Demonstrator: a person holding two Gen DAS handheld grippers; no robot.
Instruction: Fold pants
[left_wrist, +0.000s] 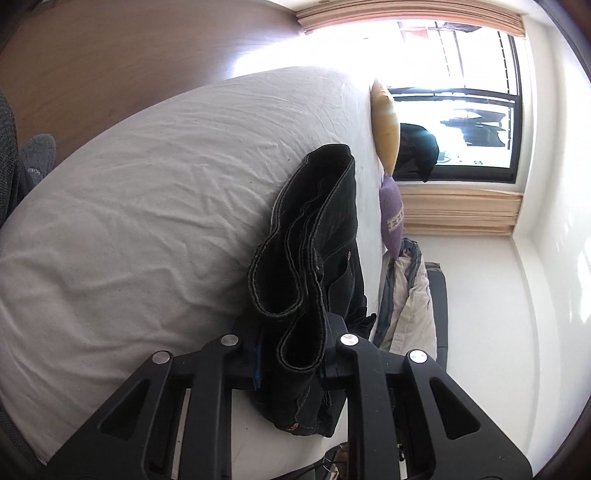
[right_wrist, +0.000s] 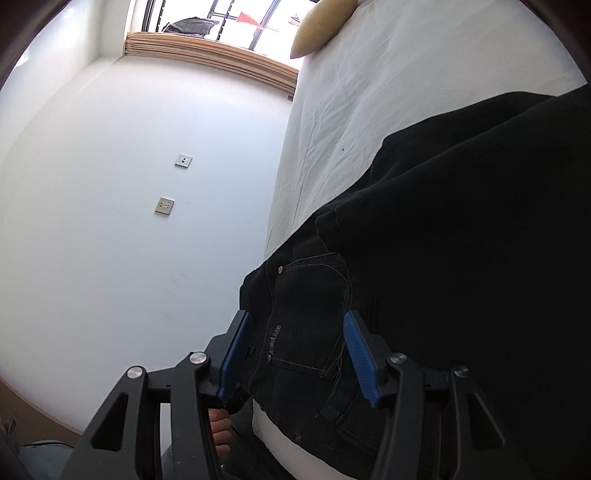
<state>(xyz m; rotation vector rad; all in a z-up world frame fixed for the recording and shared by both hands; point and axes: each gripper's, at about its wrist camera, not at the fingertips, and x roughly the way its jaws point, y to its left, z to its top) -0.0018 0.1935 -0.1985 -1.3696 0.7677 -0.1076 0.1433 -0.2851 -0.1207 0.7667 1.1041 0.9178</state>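
Black jeans (left_wrist: 314, 236) lie on the white bed (left_wrist: 147, 203), folded over in thick layers with stitched hems showing. My left gripper (left_wrist: 291, 354) is shut on the jeans' leg ends, the layers bunched between its fingers. In the right wrist view the jeans (right_wrist: 461, 240) spread wide, with a back pocket (right_wrist: 306, 314) facing me. My right gripper (right_wrist: 295, 354) is open, its blue pads (right_wrist: 360, 358) on either side of the pocket area near the waistband at the bed's edge.
A yellow pillow (left_wrist: 386, 125) and a purple pillow (left_wrist: 392, 218) sit at the bed's far edge by the window (left_wrist: 461, 110). Clothes (left_wrist: 406, 295) hang beside the bed. White wall with two sockets (right_wrist: 164, 205) shows in the right wrist view.
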